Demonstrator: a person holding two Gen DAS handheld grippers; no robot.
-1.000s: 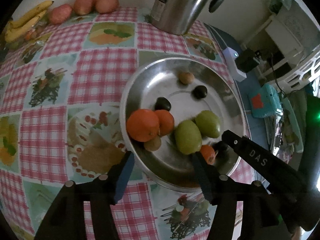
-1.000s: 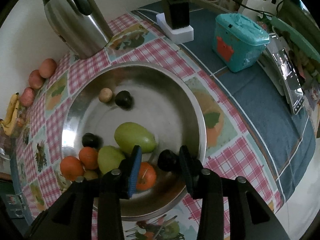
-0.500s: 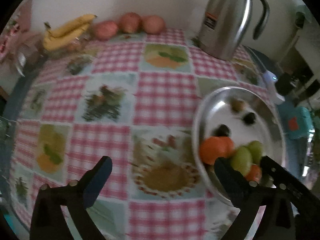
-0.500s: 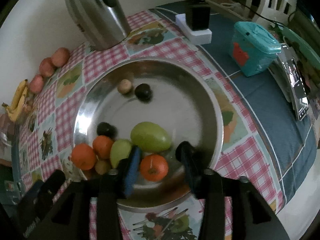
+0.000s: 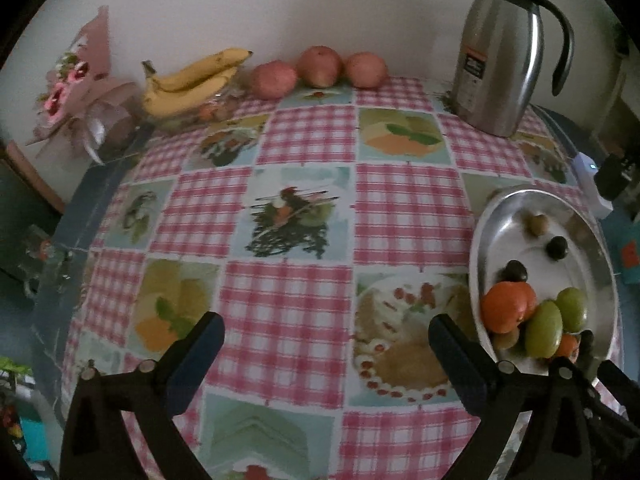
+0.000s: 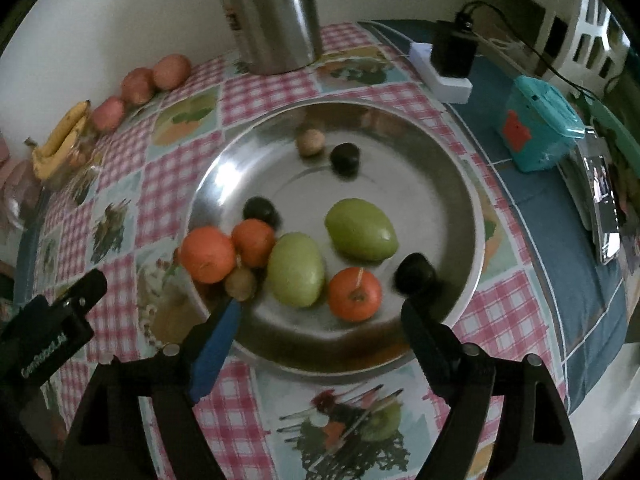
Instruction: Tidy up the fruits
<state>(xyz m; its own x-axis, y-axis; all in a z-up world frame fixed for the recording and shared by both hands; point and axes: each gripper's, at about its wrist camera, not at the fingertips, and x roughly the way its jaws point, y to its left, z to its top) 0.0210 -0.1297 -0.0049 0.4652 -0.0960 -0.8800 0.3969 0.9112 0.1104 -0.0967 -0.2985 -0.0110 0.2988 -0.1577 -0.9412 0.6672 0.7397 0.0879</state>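
Checked tablecloth [image 5: 304,280] — fruit tray [image 6: 460,200] beneath opening right gripper [image 6: 320,316].

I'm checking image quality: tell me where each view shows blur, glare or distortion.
Left wrist view: dim, fisheye-bent tablecloth, fairly sharp; bright streak on the steel jug. Right wrist view: motion blur smears the fruit, worst on the dark fruit; glare patch on the metal plate; corners vignetted black.

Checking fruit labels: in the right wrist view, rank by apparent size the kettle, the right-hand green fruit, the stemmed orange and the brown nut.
1. kettle
2. green fruit
3. orange, nearer the camera, so unsure
4. nut
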